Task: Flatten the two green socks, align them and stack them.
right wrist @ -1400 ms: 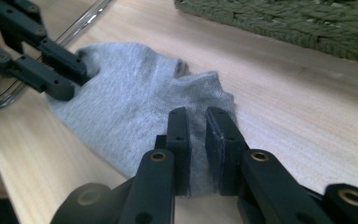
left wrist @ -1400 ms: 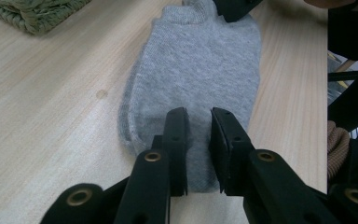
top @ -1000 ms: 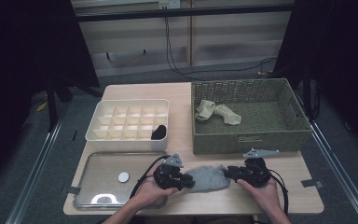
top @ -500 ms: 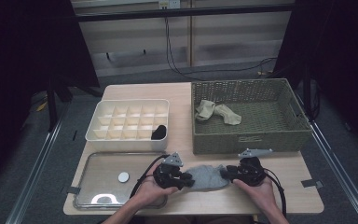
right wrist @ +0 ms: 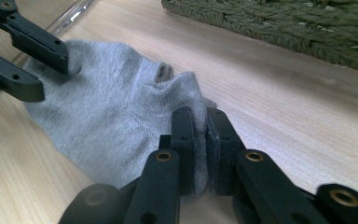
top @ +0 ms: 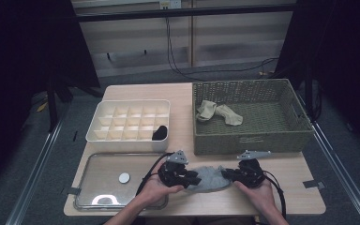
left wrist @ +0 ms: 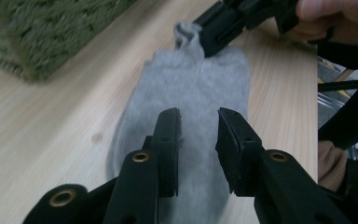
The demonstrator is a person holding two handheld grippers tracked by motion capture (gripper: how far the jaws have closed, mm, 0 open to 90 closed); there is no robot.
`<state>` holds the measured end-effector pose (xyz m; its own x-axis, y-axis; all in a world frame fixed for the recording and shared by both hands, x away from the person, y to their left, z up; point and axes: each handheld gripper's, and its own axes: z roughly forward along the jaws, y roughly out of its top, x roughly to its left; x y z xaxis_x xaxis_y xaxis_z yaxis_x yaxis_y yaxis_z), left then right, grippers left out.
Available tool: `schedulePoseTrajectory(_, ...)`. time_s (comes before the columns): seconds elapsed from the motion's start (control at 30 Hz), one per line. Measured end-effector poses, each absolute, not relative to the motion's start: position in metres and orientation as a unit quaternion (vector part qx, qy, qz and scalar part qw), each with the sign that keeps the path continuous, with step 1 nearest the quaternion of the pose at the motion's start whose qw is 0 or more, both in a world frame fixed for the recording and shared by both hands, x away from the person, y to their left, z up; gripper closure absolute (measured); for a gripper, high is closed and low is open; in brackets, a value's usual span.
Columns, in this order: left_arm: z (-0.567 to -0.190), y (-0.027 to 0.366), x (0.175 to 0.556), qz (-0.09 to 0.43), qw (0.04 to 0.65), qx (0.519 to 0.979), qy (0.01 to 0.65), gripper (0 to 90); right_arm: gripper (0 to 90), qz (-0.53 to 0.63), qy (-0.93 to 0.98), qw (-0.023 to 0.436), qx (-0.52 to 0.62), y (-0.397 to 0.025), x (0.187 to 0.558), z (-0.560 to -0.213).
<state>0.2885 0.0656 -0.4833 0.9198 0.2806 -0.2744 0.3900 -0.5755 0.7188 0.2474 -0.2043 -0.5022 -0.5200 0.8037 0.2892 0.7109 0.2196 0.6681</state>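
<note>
Lying flat near front table [top: 304,197] edge: grey sock [top: 209,178], long side running left to right, between both grippers. Right gripper [right wrist: 200,122] pinches sock's right end, jaws closed on cloth. Left gripper [left wrist: 198,126] over left end, jaws a little apart, sock under gap, not squeezed yet. Both hands equally close. Basket [top: 248,140] just behind, tray [top: 103,199] at left, box [top: 122,133] behind tray. Little room toward basket; bare wood at right.

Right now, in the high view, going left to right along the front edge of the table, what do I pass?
Clear tray with a small white disc → left gripper, jaws open → grey sock lying flat → right gripper, pinching the sock's edge → bare tabletop.
</note>
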Motion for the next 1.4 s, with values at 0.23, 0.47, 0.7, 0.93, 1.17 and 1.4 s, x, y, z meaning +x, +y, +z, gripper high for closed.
schedulePoseTrajectory(0.23, -0.490, 0.045, 0.294, -0.076, 0.421, 0.885, 0.186, 69.7, 84.9, 0.407, 0.770, 0.042, 0.490, -0.206, 0.248, -0.501)
schedulePoseTrajectory(0.47, -0.498, 0.042, 0.295, -0.067, 0.404, 0.894, 0.183, 71.8, 85.2, 0.432, 0.758, 0.034, 0.487, -0.208, 0.246, -0.493)
schedulePoseTrajectory(0.7, -0.499, 0.040, 0.294, -0.061, 0.405, 0.895, 0.178, 71.7, 85.4, 0.459, 0.748, 0.034, 0.478, -0.204, 0.244, -0.482)
schedulePoseTrajectory(0.93, -0.500, 0.035, 0.294, -0.056, 0.407, 0.895, 0.174, 71.8, 85.4, 0.478, 0.738, 0.023, 0.475, -0.200, 0.241, -0.473)
schedulePoseTrajectory(1.17, -0.500, 0.026, 0.295, -0.063, 0.409, 0.894, 0.175, 71.9, 85.8, 0.491, 0.731, 0.017, 0.473, -0.198, 0.241, -0.468)
schedulePoseTrajectory(1.4, -0.496, 0.031, 0.298, -0.073, 0.415, 0.888, 0.185, 70.2, 86.4, 0.491, 0.732, 0.020, 0.472, -0.195, 0.243, -0.466)
